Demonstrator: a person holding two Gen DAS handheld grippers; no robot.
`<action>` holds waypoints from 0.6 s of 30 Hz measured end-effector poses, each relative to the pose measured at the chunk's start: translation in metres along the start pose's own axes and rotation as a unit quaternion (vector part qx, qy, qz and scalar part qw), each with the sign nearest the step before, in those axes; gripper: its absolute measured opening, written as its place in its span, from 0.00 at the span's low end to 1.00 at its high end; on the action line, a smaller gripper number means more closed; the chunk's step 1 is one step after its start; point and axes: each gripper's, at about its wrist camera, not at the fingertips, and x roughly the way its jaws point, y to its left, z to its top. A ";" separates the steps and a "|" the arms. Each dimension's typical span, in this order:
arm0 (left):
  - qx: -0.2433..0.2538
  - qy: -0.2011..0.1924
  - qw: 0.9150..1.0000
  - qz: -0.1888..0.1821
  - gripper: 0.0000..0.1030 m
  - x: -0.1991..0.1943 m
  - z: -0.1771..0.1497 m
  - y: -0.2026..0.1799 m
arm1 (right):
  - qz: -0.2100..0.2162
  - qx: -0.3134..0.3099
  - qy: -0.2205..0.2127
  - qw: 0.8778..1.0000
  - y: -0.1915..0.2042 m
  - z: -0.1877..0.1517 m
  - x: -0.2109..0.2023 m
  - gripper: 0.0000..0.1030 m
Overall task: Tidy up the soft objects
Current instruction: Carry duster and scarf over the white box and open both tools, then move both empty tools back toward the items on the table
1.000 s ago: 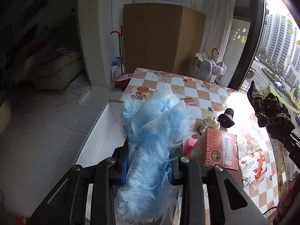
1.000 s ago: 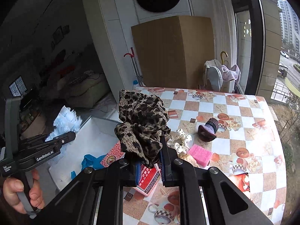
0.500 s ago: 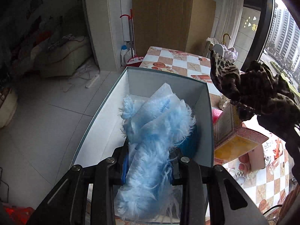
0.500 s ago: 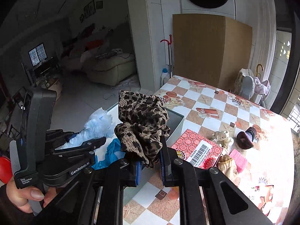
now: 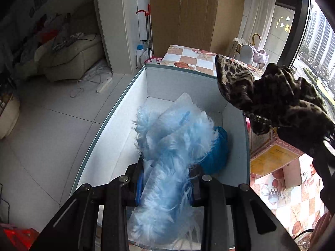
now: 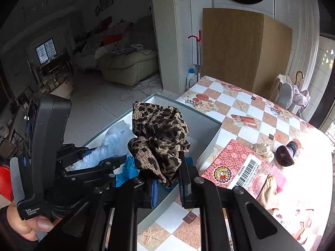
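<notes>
My left gripper (image 5: 167,179) is shut on a fluffy light-blue cloth (image 5: 173,144) and holds it over the inside of a white open box (image 5: 117,113). A darker blue cloth (image 5: 217,152) lies in the box beneath it. My right gripper (image 6: 165,186) is shut on a leopard-print cloth (image 6: 161,140) and holds it above the box's near right edge (image 6: 207,146). The leopard cloth also shows at the right of the left wrist view (image 5: 270,96). The left gripper and the blue fluffy cloth (image 6: 113,144) show at the left of the right wrist view.
The box sits at the left edge of a checkered table (image 6: 247,113). A red patterned carton (image 6: 236,165) stands right of the box. Beyond it lie a small white plush (image 6: 263,148), a dark slipper-like item (image 6: 286,152) and a pink item (image 6: 278,177). A brown cardboard panel (image 6: 240,48) stands behind the table.
Both grippers have swung left from over the table to over the box. The blue fluffy cloth now hangs lower inside the box; the leopard cloth has come over the box's right edge.
</notes>
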 end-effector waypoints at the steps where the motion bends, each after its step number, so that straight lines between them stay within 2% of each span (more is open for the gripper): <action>1: -0.001 0.001 1.000 0.000 0.33 0.001 0.000 0.001 | 0.001 0.001 0.002 1.000 -0.001 0.001 0.002 0.16; 8: 0.001 0.012 1.000 0.009 0.33 0.009 0.005 0.003 | 0.018 0.002 0.022 1.000 0.000 0.016 0.021 0.16; 9: 0.002 0.017 1.000 0.010 0.36 0.012 0.005 0.003 | 0.024 0.000 0.028 0.999 0.001 0.020 0.025 0.16; 11: 0.005 0.027 1.000 0.016 0.44 0.017 0.006 0.002 | 0.040 0.002 0.044 0.998 0.001 0.029 0.034 0.17; 13: 0.005 0.029 0.999 0.024 0.69 0.019 0.005 0.001 | 0.038 0.016 0.043 0.998 -0.003 0.036 0.036 0.17; 14: 0.003 0.024 0.999 0.029 0.75 0.018 0.004 0.001 | 0.034 0.024 0.032 0.999 -0.006 0.038 0.033 0.22; 15: 0.001 0.022 0.999 0.033 0.82 0.018 0.004 0.002 | 0.033 0.032 0.017 0.999 -0.010 0.040 0.028 0.31; 16: -0.003 0.021 0.999 0.034 0.82 0.017 0.004 0.002 | 0.034 0.039 0.001 0.999 -0.013 0.041 0.022 0.63; 17: -0.006 0.023 0.999 0.031 0.83 0.017 0.003 0.003 | 0.031 0.041 -0.022 0.998 -0.017 0.041 0.012 0.86; 18: -0.010 0.023 0.999 0.026 0.82 0.017 0.003 0.003 | 0.032 0.039 -0.042 0.998 -0.019 0.040 0.003 0.87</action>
